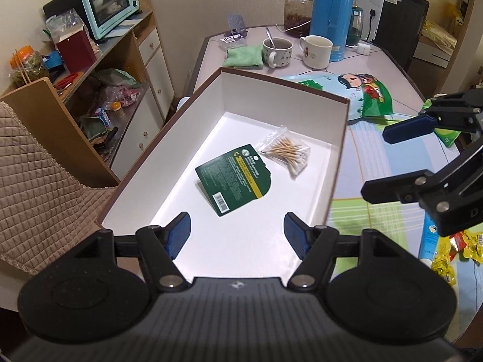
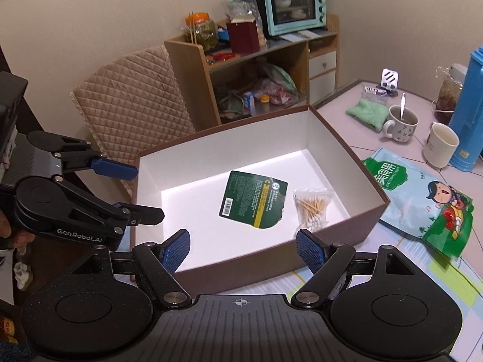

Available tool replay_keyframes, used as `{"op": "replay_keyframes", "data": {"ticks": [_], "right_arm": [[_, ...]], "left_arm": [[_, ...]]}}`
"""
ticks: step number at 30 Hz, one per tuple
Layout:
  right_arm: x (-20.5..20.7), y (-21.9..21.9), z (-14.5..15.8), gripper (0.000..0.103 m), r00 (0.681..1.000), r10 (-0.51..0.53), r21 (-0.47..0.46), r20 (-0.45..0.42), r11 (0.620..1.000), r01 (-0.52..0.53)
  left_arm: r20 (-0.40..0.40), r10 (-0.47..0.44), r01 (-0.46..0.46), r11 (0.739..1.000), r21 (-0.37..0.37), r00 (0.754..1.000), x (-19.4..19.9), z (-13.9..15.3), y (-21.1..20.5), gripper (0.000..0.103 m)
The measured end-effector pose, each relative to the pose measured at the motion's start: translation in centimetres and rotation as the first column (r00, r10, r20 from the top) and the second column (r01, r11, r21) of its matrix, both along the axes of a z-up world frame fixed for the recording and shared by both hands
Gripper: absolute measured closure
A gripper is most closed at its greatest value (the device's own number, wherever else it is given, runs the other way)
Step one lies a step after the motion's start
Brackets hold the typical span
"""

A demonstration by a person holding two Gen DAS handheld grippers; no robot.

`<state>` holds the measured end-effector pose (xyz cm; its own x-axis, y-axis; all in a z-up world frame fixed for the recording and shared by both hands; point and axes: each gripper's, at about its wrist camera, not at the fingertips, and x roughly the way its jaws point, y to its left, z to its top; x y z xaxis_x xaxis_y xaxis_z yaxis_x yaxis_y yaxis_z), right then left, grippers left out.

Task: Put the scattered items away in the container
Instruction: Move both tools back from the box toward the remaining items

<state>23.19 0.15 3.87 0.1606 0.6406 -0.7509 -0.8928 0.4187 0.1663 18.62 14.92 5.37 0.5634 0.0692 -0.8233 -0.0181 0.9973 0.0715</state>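
Two empty, spread grippers, left and right, above lengthwise box.

Beige wall, wooden shelf unit, quilted chair

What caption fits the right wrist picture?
Open right gripper above brown cardboard box holding green card packet and bagged cotton swabs.

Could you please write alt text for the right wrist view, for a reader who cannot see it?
An open brown box with a white inside holds a green card packet and, beside it, a bag of cotton swabs. The right gripper and left gripper are both open and empty; a snack bag lies outside on the table.
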Motion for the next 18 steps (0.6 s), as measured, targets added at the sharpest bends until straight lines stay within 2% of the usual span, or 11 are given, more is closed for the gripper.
{"op": "replay_keyframes", "data": {"ticks": [10, 18], "right_arm": [[-1.1, -5.4, 1.5, 0.023, 1.0, -0.02, 0.04, 0.015, 0.999, 0.019], [-1.1, -10.5, 2.0, 0.023, 0.998, -0.056, 0.041, 0.025, 0.998, 0.055]], "left_arm": [[0.034, -0.013, 0.012, 1.0, 0.014, 0.999, -2.3, 1.0, -4.6, 0.038], [0.045, -0.037, 0.037, 0.999, 0.003, 0.998, -3.9, 0.5, -8.3, 0.038]]}}
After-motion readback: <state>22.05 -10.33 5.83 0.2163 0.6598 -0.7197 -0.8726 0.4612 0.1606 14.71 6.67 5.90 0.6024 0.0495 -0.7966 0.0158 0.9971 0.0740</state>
